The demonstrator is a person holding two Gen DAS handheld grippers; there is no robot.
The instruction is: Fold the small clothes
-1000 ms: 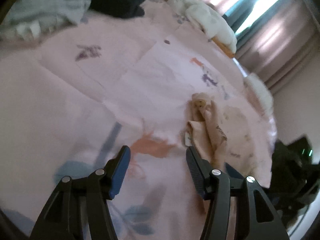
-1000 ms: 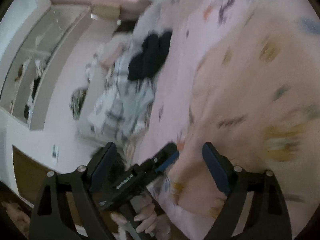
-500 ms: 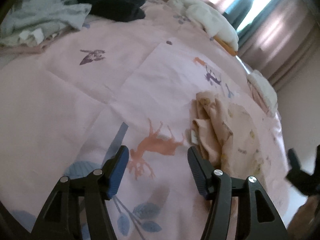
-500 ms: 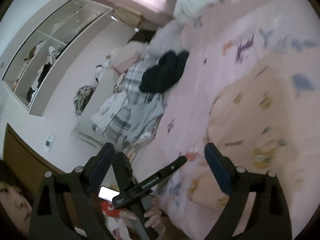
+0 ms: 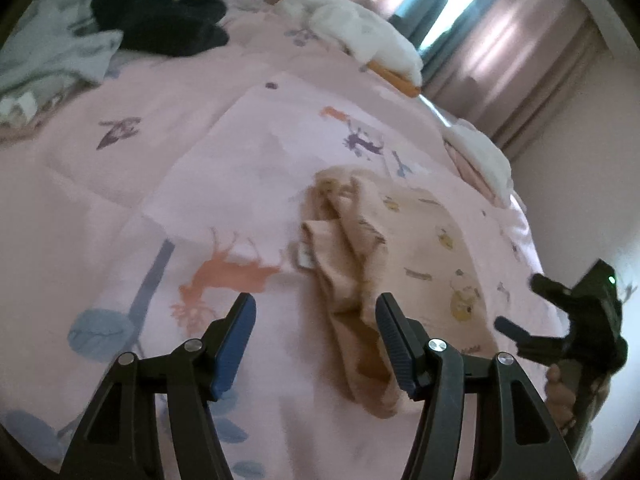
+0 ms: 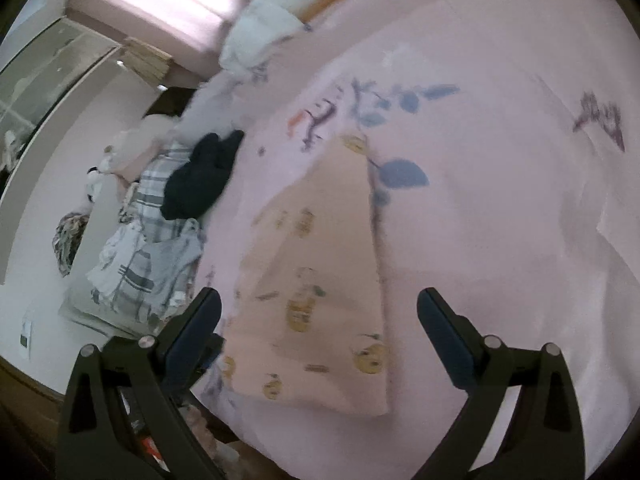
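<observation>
I am looking down on a wide bed (image 5: 120,208) covered by a pink sheet printed with deer, leaves and butterflies; it serves as my folding surface. At its far edge, well beyond both grippers, lie a heap of plaid laundry (image 6: 140,264) and a dark garment (image 5: 160,28), probably waiting their turn. The small peach garment (image 6: 320,280) with yellow cartoon prints lies just ahead of my right gripper (image 6: 319,328), spread mostly flat, while its bunched end sits just ahead of my left gripper (image 5: 316,332), toward that gripper's right finger. Both grippers have their jaws spread wide and hold nothing. I judge they hover apart so each can pinch one end.
</observation>
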